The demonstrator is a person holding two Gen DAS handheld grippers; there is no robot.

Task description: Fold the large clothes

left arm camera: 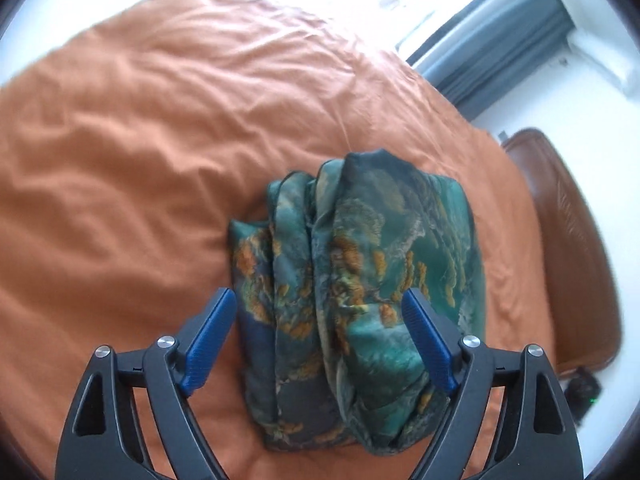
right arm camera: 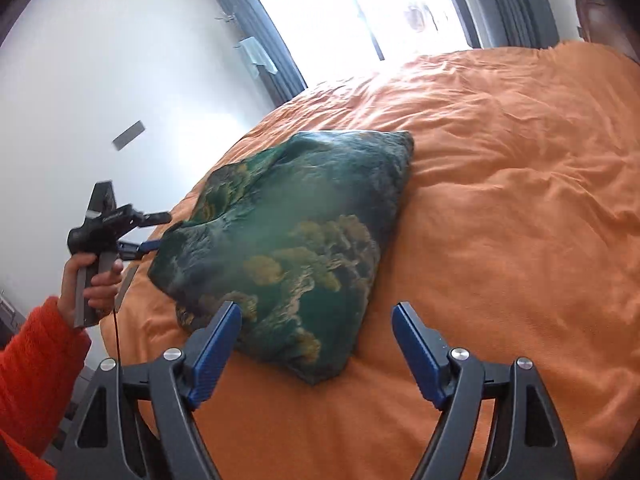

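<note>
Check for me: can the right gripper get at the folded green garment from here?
Probably yes: the right gripper is open above the green garment on the orange bedcover, nothing lies between.

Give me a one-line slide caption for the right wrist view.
Right tool open above folded green patterned cloth on orange bedspread; left tool, also open, at its far side.

A folded green patterned garment [right arm camera: 288, 240] lies near the left edge of the orange bed [right arm camera: 500, 200]. The right gripper [right arm camera: 316, 316] hovers spread above its near corner, gripping nothing.
</note>
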